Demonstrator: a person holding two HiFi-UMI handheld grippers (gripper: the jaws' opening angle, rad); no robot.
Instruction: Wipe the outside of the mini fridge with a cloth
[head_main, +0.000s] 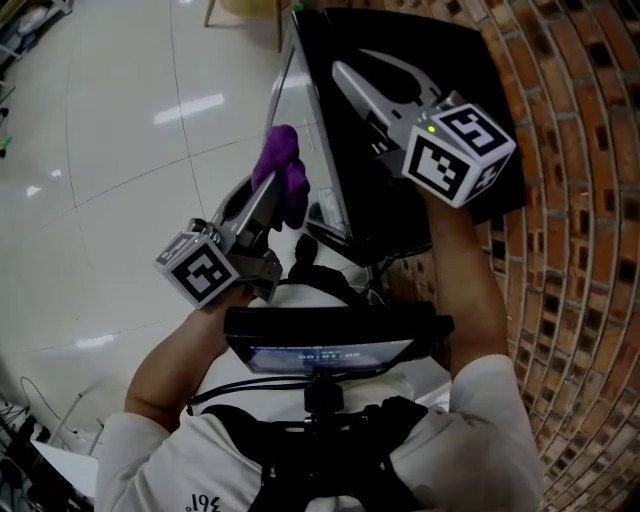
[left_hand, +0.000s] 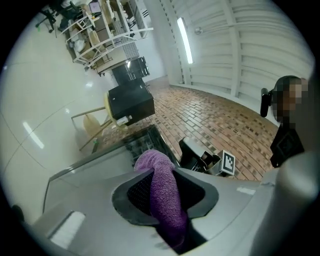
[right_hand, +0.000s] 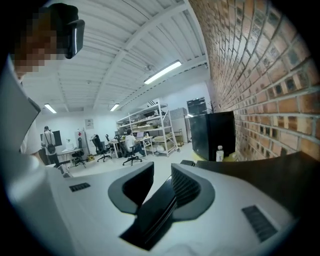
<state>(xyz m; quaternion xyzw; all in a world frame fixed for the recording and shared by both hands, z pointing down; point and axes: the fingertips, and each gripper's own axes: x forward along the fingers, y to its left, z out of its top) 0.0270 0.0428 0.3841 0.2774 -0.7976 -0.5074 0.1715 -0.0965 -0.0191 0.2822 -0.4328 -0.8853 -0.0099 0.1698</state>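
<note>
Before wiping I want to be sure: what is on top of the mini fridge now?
Only the right gripper is over the black top of the mini fridge; whether it touches the top is unclear. The rest of the top looks bare. The part beneath the gripper is covered.

Brick wall (head_main: 585, 200) at the right; glossy white floor (head_main: 110, 150) at the left. Across the room: shelving racks (right_hand: 150, 125), office chairs (right_hand: 102, 147), ceiling strip light (right_hand: 161, 72). One capped bottle (right_hand: 219, 153) near a black cabinet (right_hand: 212, 132).
</note>
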